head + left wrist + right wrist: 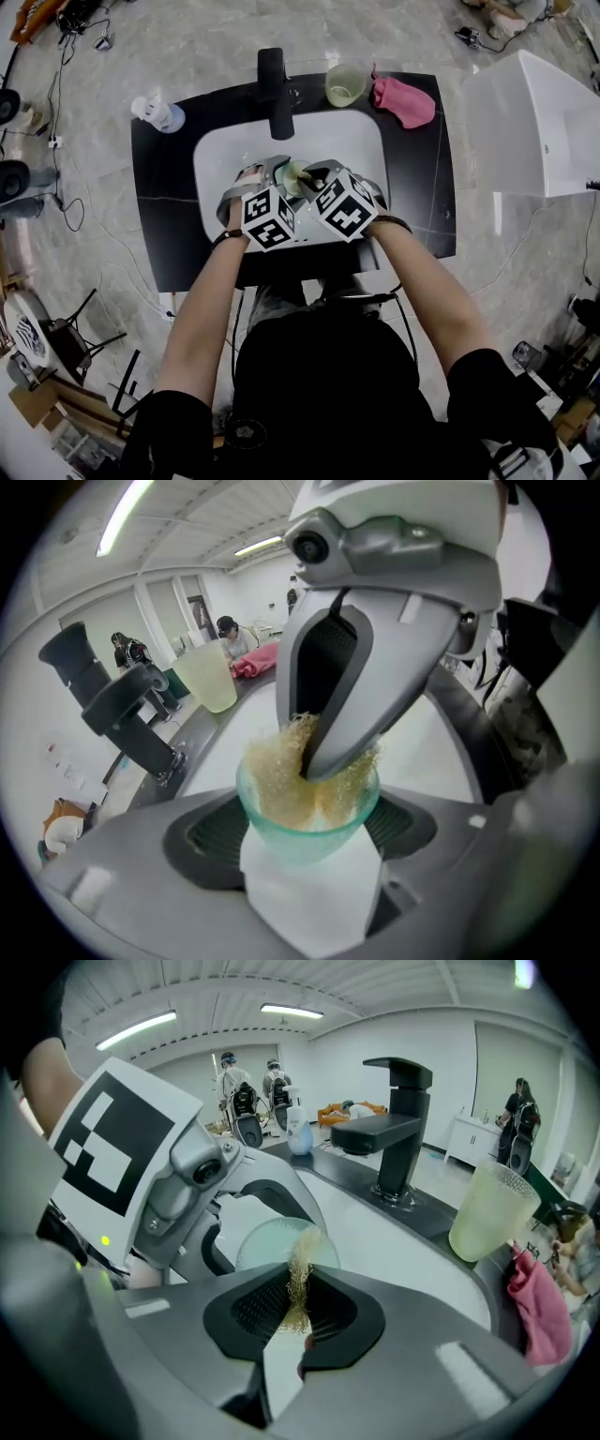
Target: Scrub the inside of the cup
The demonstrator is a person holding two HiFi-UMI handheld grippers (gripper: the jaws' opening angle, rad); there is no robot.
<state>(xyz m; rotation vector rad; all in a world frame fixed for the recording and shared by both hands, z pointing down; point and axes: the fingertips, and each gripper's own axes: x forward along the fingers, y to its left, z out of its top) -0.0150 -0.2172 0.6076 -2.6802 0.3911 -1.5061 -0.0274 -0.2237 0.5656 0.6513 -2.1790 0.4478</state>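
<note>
A small green glass cup [305, 832] sits between the jaws of my left gripper [309, 846], which is shut on it over the white basin [356, 141]. A tan fibrous scrubber [281, 775] fills the cup's mouth. My right gripper [298, 1290] is shut on that scrubber [302, 1246], and its jaws reach down into the cup [267, 1239] from above. In the head view both grippers meet over the basin's near side, the left gripper [277, 180] and the right gripper [317, 178] on either side of the cup [296, 178].
A black faucet [275, 89] overhangs the basin's far edge. On the black counter [164, 206] stand a yellow-green tumbler [344, 84], a pink cloth [405, 101] and a white soap bottle [157, 113]. A white cabinet [534, 122] stands to the right.
</note>
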